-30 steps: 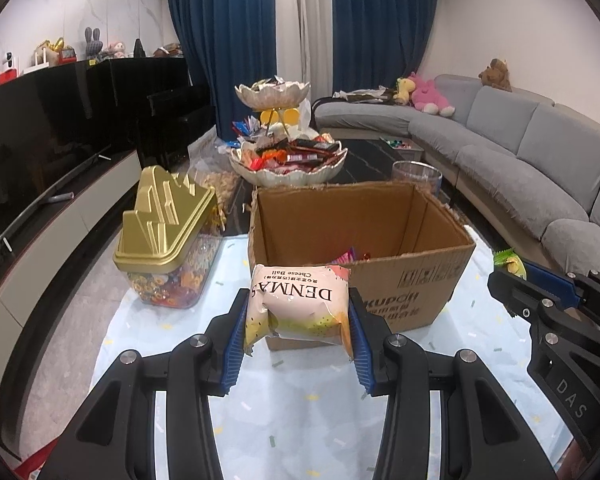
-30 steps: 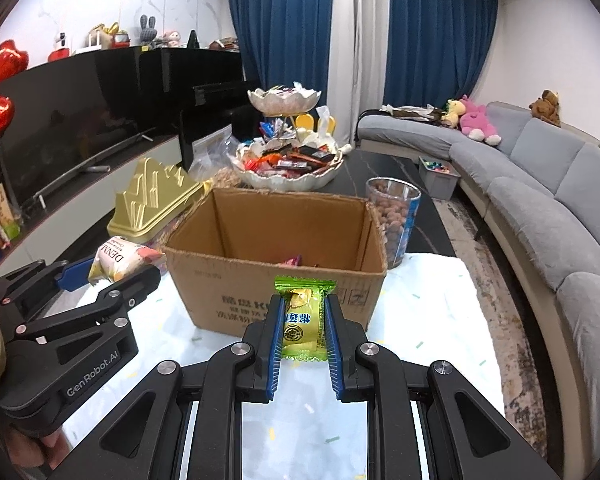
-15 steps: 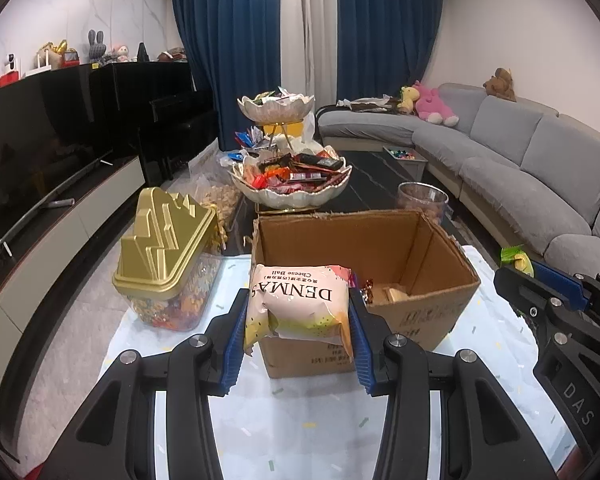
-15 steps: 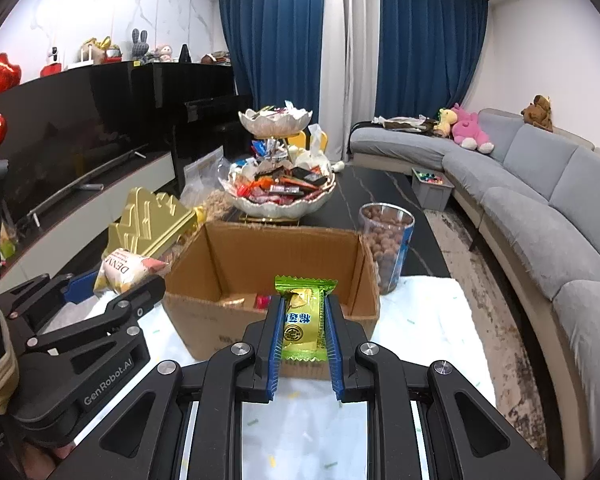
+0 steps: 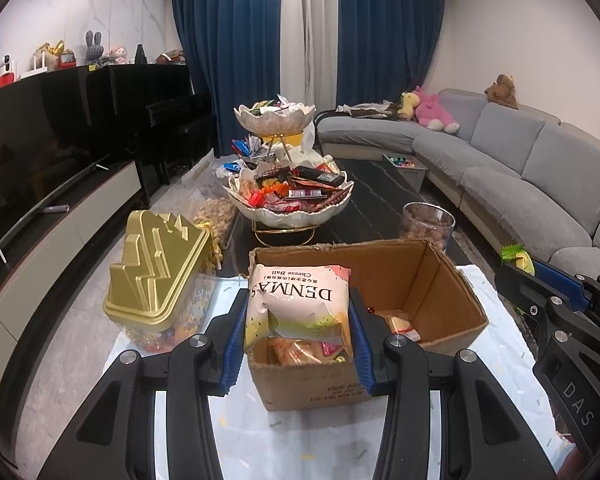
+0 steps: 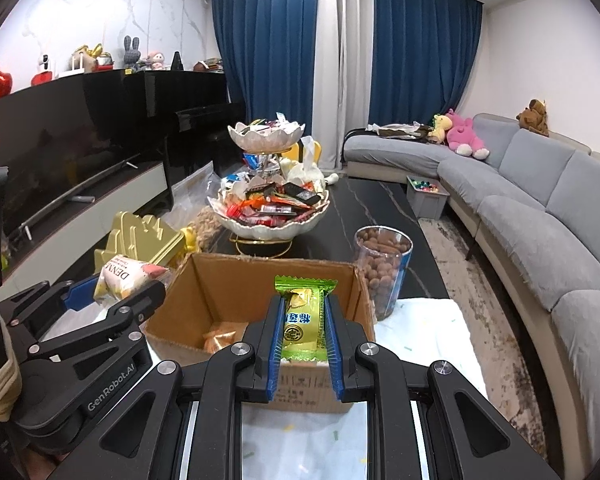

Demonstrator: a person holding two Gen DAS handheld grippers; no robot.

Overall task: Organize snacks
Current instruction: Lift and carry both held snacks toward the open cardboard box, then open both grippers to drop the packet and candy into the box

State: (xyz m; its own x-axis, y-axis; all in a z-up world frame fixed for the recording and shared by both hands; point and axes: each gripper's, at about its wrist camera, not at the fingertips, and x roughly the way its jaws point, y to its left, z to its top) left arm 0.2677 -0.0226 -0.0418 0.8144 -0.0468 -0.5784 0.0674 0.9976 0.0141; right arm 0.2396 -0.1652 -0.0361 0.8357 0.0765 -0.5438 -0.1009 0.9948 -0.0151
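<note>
An open cardboard box (image 5: 448, 280) (image 6: 220, 276) stands on the cloth-covered table with several snack packets lying on its floor. My left gripper (image 5: 298, 320) is shut on a puffy cheese ball bag (image 5: 300, 300), held over the box's near left corner. In the right wrist view that bag (image 6: 122, 276) shows at the left, beside the box. My right gripper (image 6: 302, 326) is shut on a slim green snack bar (image 6: 302, 320), held upright above the box's near wall. The same bar (image 5: 516, 256) peeks out at the right edge of the left wrist view.
A gold-lidded candy jar (image 5: 156, 268) stands left of the box. Behind it are a two-tier shell bowl stand (image 5: 288, 196) full of snacks and a clear tub of nuts (image 6: 382, 268). A grey sofa (image 6: 540, 208) runs along the right, a TV cabinet (image 5: 60, 200) along the left.
Both grippers have risen and moved forward with their snacks, from in front of the box to above its near edge. The box's inside now shows more.
</note>
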